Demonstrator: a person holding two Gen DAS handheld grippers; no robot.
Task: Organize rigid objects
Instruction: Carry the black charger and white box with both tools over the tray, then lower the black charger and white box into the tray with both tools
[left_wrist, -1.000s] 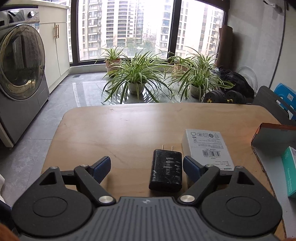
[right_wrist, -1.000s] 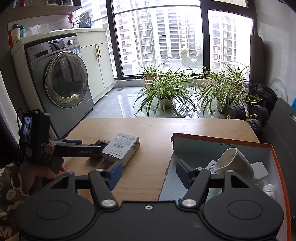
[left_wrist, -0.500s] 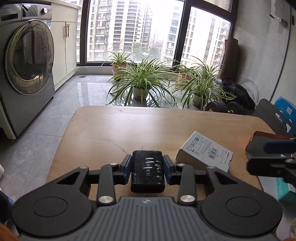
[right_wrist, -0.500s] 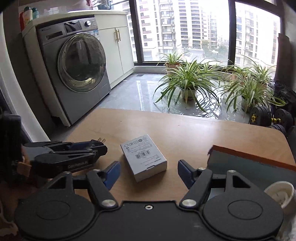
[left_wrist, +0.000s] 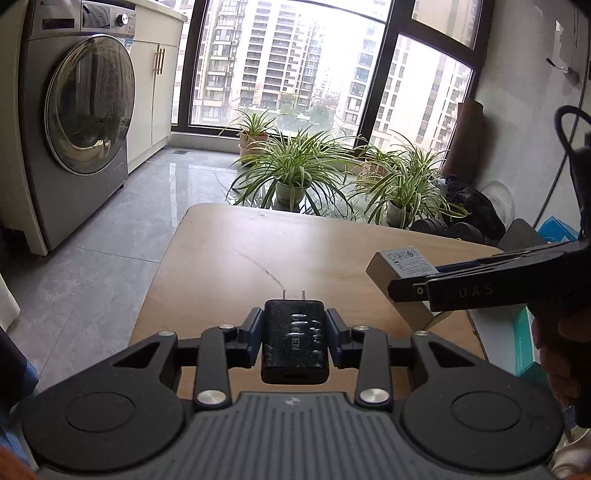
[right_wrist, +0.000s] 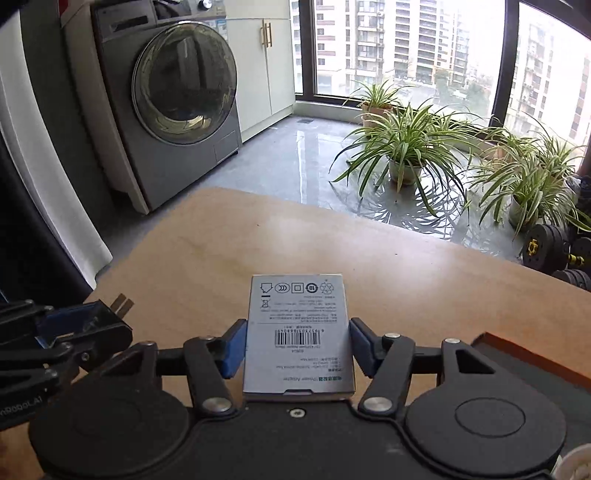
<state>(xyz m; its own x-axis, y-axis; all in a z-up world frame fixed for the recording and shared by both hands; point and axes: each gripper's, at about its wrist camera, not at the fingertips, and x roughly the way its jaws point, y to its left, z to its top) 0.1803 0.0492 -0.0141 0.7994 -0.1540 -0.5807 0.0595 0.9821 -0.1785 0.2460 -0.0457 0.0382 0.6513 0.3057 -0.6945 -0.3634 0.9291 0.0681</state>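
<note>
The left gripper (left_wrist: 294, 334) is clamped on the black charger (left_wrist: 294, 339), held just above the wooden table (left_wrist: 236, 258). The right gripper (right_wrist: 297, 347) has just been closing around the white box (right_wrist: 298, 332); its pads touch the box's sides (a grip, I judge). Next, both items probably go to the orange-rimmed box (right_wrist: 532, 354) at the right, which calls for a lift and carry.
</note>
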